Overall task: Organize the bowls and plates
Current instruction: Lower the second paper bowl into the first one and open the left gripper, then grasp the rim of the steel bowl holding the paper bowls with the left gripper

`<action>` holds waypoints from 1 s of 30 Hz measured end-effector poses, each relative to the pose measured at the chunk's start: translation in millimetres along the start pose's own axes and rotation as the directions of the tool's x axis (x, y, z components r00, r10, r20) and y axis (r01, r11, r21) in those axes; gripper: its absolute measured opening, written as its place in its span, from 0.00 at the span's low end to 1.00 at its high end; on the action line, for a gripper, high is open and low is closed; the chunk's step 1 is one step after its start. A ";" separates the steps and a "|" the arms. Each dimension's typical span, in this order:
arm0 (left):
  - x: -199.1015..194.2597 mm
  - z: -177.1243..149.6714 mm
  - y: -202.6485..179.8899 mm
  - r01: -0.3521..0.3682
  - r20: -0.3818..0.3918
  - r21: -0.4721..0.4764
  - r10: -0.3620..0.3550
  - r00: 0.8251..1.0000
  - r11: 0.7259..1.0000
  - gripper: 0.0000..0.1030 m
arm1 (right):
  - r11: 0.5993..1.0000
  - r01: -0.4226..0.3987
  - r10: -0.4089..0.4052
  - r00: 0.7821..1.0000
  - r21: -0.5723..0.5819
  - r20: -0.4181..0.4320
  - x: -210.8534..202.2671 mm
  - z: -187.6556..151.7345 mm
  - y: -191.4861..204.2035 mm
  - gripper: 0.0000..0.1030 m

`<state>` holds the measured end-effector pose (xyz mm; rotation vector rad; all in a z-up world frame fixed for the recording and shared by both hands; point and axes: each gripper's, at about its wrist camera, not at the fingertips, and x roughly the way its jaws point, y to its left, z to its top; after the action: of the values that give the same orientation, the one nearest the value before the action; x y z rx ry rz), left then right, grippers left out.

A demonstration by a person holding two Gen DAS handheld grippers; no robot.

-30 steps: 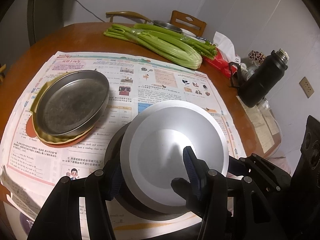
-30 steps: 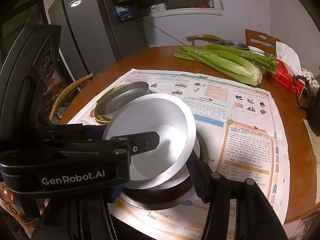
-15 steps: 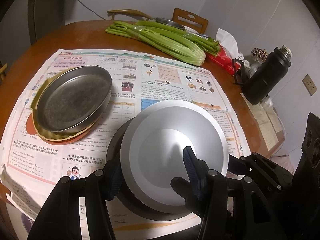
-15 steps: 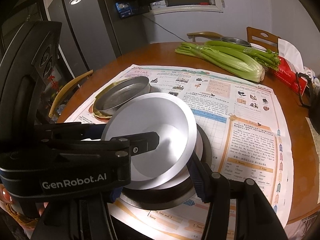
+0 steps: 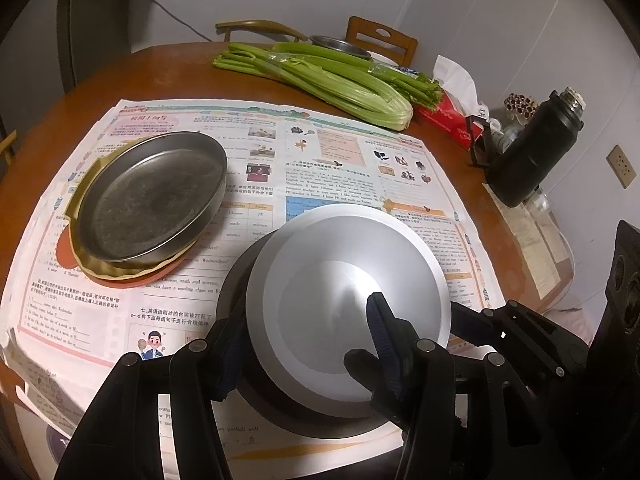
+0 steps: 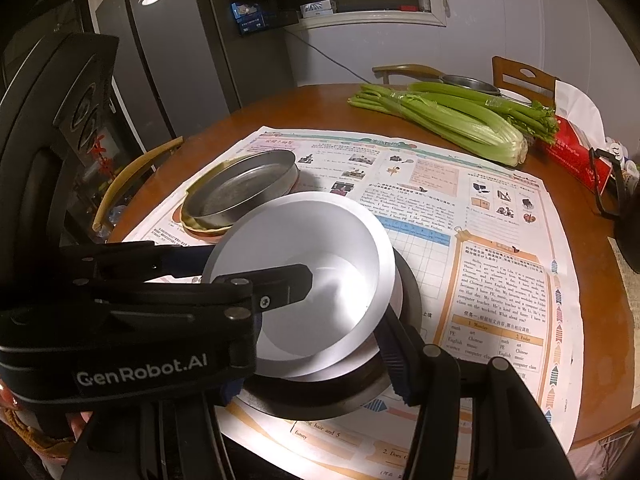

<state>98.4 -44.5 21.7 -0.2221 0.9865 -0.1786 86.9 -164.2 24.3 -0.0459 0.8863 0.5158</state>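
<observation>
A white bowl [image 5: 348, 280] sits tilted inside a dark bowl [image 5: 236, 292] on the newspaper. My left gripper [image 5: 304, 344] is shut on the white bowl's near rim, one finger inside and one outside. In the right wrist view the white bowl [image 6: 320, 252] leans over the dark bowl [image 6: 404, 292]; my right gripper [image 6: 312, 364] is wide open around the bowls' near edge, and the left gripper crosses in from the left. A steel plate [image 5: 152, 196] rests on a yellow and an orange plate at the left; it also shows in the right wrist view [image 6: 240, 188].
Newspaper [image 5: 340, 152] covers the round wooden table [image 5: 160, 68]. Celery [image 5: 320, 80], a red tissue box [image 5: 444, 112] and a black flask [image 5: 532, 152] stand at the back and right. Chairs and a metal dish [image 5: 340, 46] lie behind; a fridge [image 6: 180, 72] stands at the left.
Both cameras have drawn back and up slightly; the table scene sits lower in view. The white bowl stays held and tilted in the dark bowl.
</observation>
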 end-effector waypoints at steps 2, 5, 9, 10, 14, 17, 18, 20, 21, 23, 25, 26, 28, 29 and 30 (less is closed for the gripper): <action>-0.7 0.3 0.6 0.001 0.002 -0.001 -0.001 1.000 1.000 0.56 | 1.000 0.004 -0.004 1.000 0.000 0.002 -0.5 0.0 -0.1 0.56; -2.0 0.4 1.4 0.001 0.004 -0.001 -0.001 1.000 1.000 0.56 | 1.000 0.007 -0.007 1.000 0.002 0.003 -1.1 -0.6 -1.1 0.56; -2.2 0.4 1.2 0.002 0.004 -0.002 -0.002 1.000 1.000 0.56 | 1.000 0.007 -0.007 1.000 0.001 0.004 -1.4 -0.6 -1.5 0.56; -2.7 0.5 1.9 0.003 0.005 -0.004 -0.003 1.000 1.000 0.56 | 1.000 0.008 -0.008 1.000 0.000 0.004 -1.8 -0.8 -1.7 0.56; -5.3 1.4 2.8 0.007 0.014 -0.015 -0.007 1.000 1.000 0.56 | 1.000 0.029 -0.029 0.999 -0.008 0.017 -4.6 -0.7 -1.5 0.56; -8.3 1.9 3.9 0.005 0.021 -0.019 -0.004 1.000 1.000 0.56 | 1.000 0.031 -0.031 0.999 -0.005 0.024 -6.4 0.0 -2.8 0.56; -9.3 1.9 4.5 0.005 0.022 -0.021 -0.005 1.000 1.000 0.56 | 0.999 0.035 -0.035 0.999 -0.004 0.026 -7.1 0.1 -3.6 0.56; -11.5 2.5 6.7 0.005 0.027 -0.027 -0.004 1.000 1.000 0.56 | 0.999 0.041 -0.041 0.999 0.001 0.033 -8.9 0.9 -5.0 0.56; -12.7 2.9 8.1 0.005 0.030 -0.030 -0.004 1.000 1.000 0.56 | 0.999 0.045 -0.045 0.998 0.003 0.040 -10.7 1.2 -5.8 0.56; -15.7 3.5 11.1 0.006 0.037 -0.040 -0.004 0.999 0.999 0.57 | 0.998 0.056 -0.057 0.997 0.009 0.060 -15.8 2.4 -8.2 0.56; -19.3 3.8 14.2 0.008 0.045 -0.048 -0.006 0.999 0.999 0.57 | 0.998 0.062 -0.063 0.995 0.020 0.076 -21.0 3.4 -11.2 0.56; -21.1 3.9 16.2 0.008 0.048 -0.054 -0.006 0.999 0.998 0.57 | 0.998 0.060 -0.062 0.995 0.026 0.082 -23.2 3.9 -13.2 0.56; -23.3 4.1 19.4 0.008 0.051 -0.063 -0.005 0.999 0.998 0.57 | 0.997 0.061 -0.064 0.994 0.042 0.089 -26.0 5.0 -17.1 0.56; -24.3 4.2 21.8 0.007 0.053 -0.070 -0.003 0.999 0.998 0.57 | 0.997 0.060 -0.065 0.994 0.051 0.091 -27.2 5.6 -19.5 0.56; -24.4 4.4 23.5 0.005 0.054 -0.075 -0.001 0.999 0.997 0.57 | 0.997 0.057 -0.063 0.994 0.060 0.092 -27.6 6.1 -21.5 0.56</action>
<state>90.1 -15.3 37.4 -0.2956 0.9404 -0.1382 86.7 -193.0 45.3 0.0043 0.8049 0.4327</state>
